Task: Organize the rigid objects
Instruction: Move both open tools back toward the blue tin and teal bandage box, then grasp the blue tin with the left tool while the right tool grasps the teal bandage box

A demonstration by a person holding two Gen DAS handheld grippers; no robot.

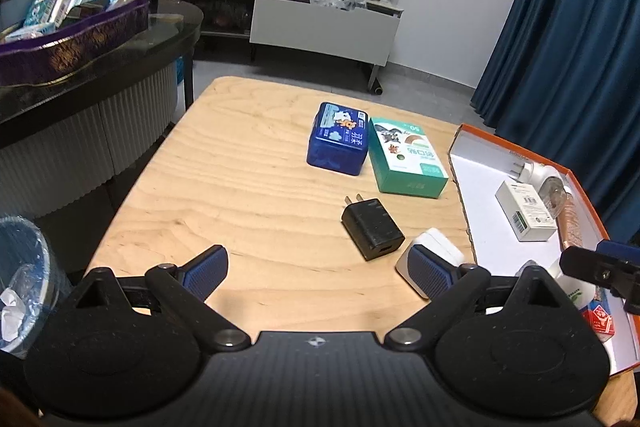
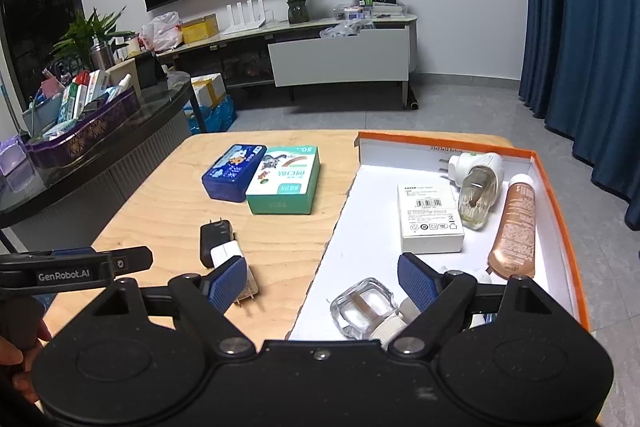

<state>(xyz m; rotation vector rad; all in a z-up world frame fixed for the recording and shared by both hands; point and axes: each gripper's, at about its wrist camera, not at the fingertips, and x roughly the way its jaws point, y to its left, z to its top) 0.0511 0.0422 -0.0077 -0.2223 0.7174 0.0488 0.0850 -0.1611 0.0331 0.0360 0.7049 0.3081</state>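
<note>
Right wrist view shows both grippers, left (image 1: 316, 267) and right (image 2: 322, 281), spread wide and empty, several items already in the orange-rimmed box (image 2: 560, 187), while black charger (image 2: 214, 241), white plug (image 2: 226, 255), blue tin (image 2: 234, 173) and green carton (image 2: 284, 187) wait on the table (image 2: 160, 211).

- The left gripper (image 1: 320, 273) has a matte black, faintly speckled body with two round housings and fine ribbing across the middle.
- Its fingers (image 1: 206, 273) carry ribbed blue pads; silver pivot screws sit behind them.
- The right gripper (image 2: 322, 285) is built alike.
- White "GenRobot.AI" lettering marks the left gripper's side.
- Bare skin of a hand (image 2: 20, 355) shows behind it.
</note>
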